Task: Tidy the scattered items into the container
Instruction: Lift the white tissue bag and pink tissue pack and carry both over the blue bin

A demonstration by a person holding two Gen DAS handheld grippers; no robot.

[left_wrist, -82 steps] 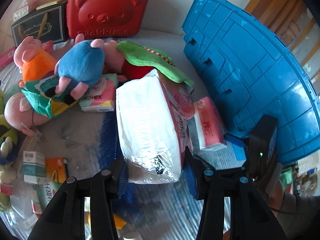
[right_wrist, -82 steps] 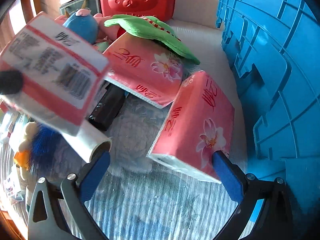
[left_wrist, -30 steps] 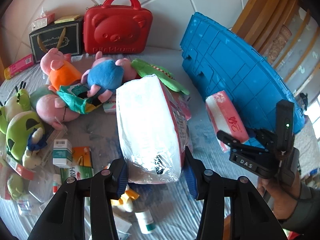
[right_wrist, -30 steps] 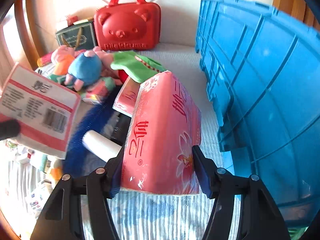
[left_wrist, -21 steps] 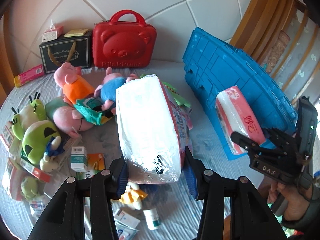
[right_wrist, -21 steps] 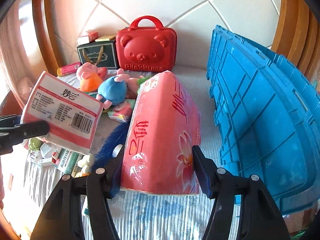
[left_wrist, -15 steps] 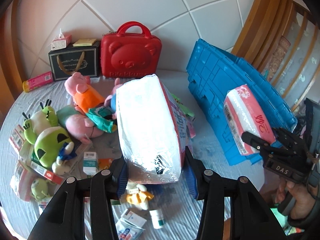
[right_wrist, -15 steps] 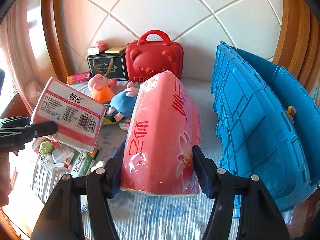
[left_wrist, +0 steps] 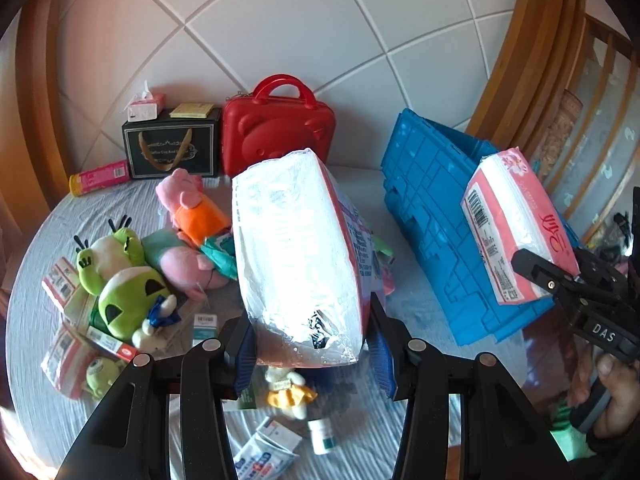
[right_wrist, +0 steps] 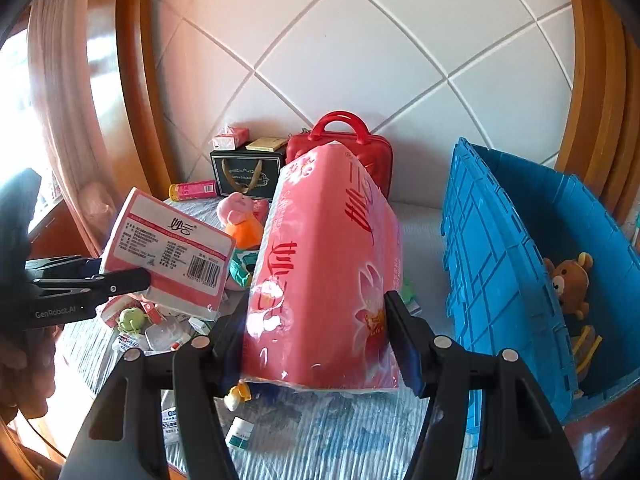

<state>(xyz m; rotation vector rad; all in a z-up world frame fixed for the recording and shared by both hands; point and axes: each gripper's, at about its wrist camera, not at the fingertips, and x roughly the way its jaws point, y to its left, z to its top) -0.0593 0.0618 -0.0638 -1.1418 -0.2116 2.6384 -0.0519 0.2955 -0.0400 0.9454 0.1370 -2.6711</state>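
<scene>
Both tissue packs (left_wrist: 296,256) (right_wrist: 324,280) now higher than before

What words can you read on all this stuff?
"DAS": on the black right claw.
"GenRobot.AI": on the black left claw.
"妙云": red letters on the pink flowered tissue pack and on the white, red-edged tissue pack.
Gold lettering on the black gift bag, barcode digits, fine print: too small to read.

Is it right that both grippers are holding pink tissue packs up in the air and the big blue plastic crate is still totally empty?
Not quite. The big blue plastic crate isn't empty: the right wrist view shows a small brown teddy bear inside. The rest holds: the left gripper and right gripper each hold a pink tissue pack aloft.
</scene>
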